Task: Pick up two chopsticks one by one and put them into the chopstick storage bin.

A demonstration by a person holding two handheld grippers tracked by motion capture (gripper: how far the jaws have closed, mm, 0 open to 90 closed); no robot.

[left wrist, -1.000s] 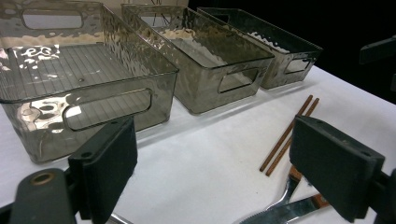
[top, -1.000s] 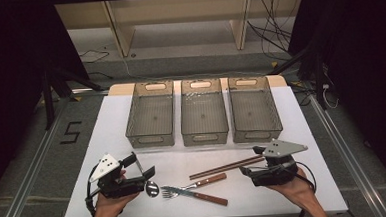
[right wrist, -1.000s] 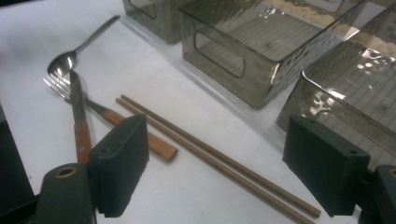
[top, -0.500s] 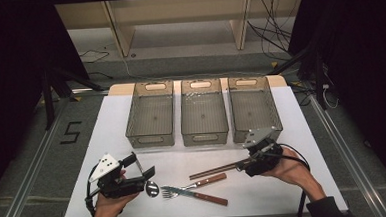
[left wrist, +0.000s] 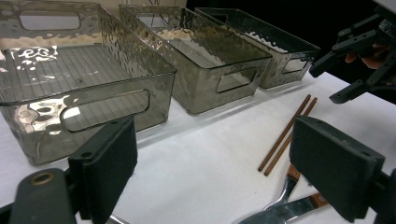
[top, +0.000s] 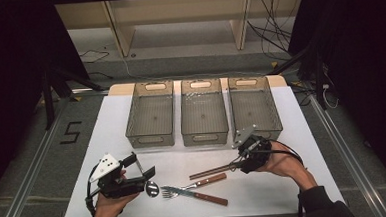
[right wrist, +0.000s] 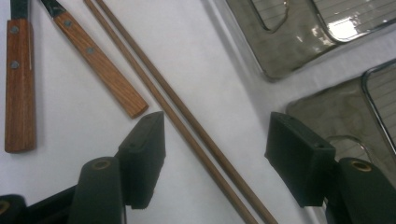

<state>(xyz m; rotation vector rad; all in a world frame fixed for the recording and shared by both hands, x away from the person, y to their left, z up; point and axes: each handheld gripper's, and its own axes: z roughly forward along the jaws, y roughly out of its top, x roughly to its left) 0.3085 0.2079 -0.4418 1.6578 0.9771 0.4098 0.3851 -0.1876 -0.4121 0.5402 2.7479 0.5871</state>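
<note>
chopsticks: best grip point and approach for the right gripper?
Take the chopsticks near their right-hand ends, from above, one jaw on each side of the pair. They lie flat and side by side on the white table. The right gripper, jaws just closing, already straddles them untouched, clear of the wooden handles.

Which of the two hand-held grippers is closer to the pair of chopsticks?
The right. The right gripper has its open jaws straddling the chopsticks, pads not yet pressing. The left gripper sits well off to the side, by the spoon.
</note>
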